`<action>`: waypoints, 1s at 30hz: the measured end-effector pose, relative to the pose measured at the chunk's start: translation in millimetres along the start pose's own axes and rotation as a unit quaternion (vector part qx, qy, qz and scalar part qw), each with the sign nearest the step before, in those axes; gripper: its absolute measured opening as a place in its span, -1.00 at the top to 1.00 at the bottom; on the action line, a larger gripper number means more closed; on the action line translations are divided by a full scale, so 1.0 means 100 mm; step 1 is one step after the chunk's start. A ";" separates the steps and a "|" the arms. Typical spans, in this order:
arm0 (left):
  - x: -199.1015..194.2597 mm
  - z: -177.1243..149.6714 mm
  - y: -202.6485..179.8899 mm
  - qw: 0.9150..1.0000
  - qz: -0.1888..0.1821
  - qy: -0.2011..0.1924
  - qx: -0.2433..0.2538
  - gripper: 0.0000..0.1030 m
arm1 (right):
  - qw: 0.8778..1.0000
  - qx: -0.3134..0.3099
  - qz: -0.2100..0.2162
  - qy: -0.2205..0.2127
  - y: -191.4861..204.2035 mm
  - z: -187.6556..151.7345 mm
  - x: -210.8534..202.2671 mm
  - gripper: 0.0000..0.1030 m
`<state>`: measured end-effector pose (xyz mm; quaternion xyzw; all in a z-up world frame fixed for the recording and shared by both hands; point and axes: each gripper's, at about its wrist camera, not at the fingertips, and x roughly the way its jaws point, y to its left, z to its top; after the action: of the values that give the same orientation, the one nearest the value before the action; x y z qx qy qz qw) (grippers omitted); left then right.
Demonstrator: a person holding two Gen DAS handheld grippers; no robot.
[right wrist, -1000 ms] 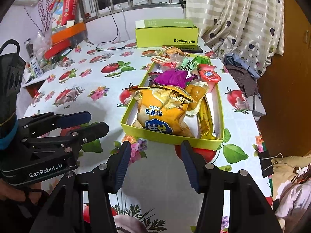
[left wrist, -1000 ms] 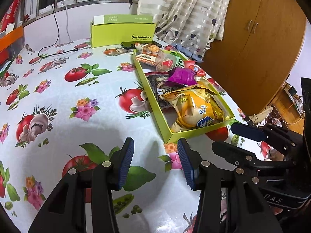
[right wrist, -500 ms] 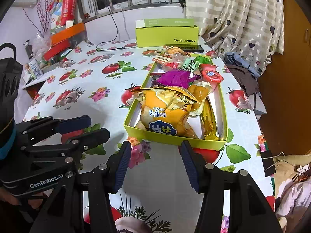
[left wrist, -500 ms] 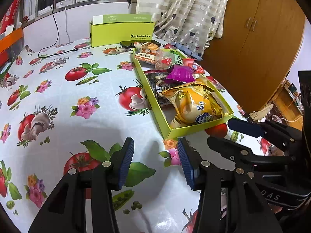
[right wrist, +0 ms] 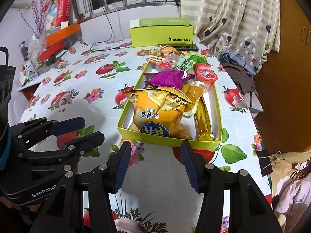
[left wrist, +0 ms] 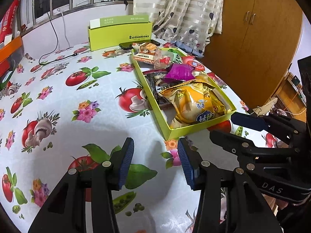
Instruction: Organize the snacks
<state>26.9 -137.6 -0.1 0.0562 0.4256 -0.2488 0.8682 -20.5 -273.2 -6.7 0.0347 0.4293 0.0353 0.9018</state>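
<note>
Hovering low over the tabletop (left wrist: 58, 89), the left tool (left wrist: 155, 161) has its jaws apart and empty, aimed just short of the near left corner of the green tray (left wrist: 196, 129). Left wrist view: tray sits toward the right edge of the tabletop, packed with snacks. Yellow chip bag (left wrist: 194, 104) fills the near end, purple packet (left wrist: 178, 72) mid-tray, small wrapped pieces at the far end. Lime box (left wrist: 120, 33) stands at the far edge beyond it. Right tool (left wrist: 229, 128) shows at the frame's right, jaws apart, upper tip just beside the tray's near right corner. Versus a second ago the tray looks nearer to this tool and sits lower in frame; no snack has shifted.

Right wrist view: right tool (right wrist: 155, 162) open, nothing held, tips just short of the tray's near wall (right wrist: 167, 139). Chip bag (right wrist: 159, 112) straight ahead, orange-yellow pouch (right wrist: 202, 120) along the tray's right side, red jelly cup (right wrist: 206, 73) behind the purple packet (right wrist: 167, 78). Left tool (right wrist: 87, 129) comes in from the left, jaws apart. Tray has crept closer than in the earlier frame.

Judgement: both tools closing in on the tray, all visible snacks already inside it, so likely late in the task or a move of the whole tray. Can't tell which.
</note>
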 end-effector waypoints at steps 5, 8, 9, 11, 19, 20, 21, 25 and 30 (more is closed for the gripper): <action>0.03 0.01 -0.02 1.000 0.006 0.002 0.006 0.07 | 1.000 0.002 0.000 0.003 -0.02 0.01 0.03 -0.02; 0.04 0.02 -0.02 1.000 0.007 0.003 0.007 0.07 | 1.000 0.002 0.000 0.003 -0.02 0.01 0.03 -0.02; 0.04 0.02 -0.02 1.000 0.008 0.003 0.008 0.07 | 1.000 0.002 0.000 0.003 -0.02 0.01 0.03 -0.02; 0.05 0.03 -0.02 1.000 0.009 0.003 0.008 0.07 | 1.000 0.002 0.001 0.003 -0.02 0.01 0.03 -0.02; 0.05 0.04 -0.02 1.000 0.011 0.004 0.010 0.07 | 1.000 0.003 0.000 0.004 -0.03 0.02 0.04 -0.02; 0.05 0.04 -0.03 1.000 0.011 0.004 0.010 0.07 | 1.000 0.003 0.001 0.004 -0.03 0.02 0.04 -0.02; 0.05 0.04 -0.03 1.000 0.011 0.005 0.010 0.07 | 1.000 0.003 0.002 0.004 -0.03 0.02 0.05 -0.02; 0.06 0.04 -0.02 1.000 0.012 0.007 0.009 0.07 | 1.000 0.004 0.001 0.005 -0.03 0.02 0.05 -0.02; 0.09 0.04 -0.03 1.000 0.014 0.010 0.010 0.07 | 1.000 0.004 0.001 0.004 -0.04 0.02 0.05 -0.02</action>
<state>32.8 -144.4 -4.4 0.0732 0.4307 -0.2404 0.8668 -15.7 -276.4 -9.1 0.0387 0.4326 0.0350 0.9001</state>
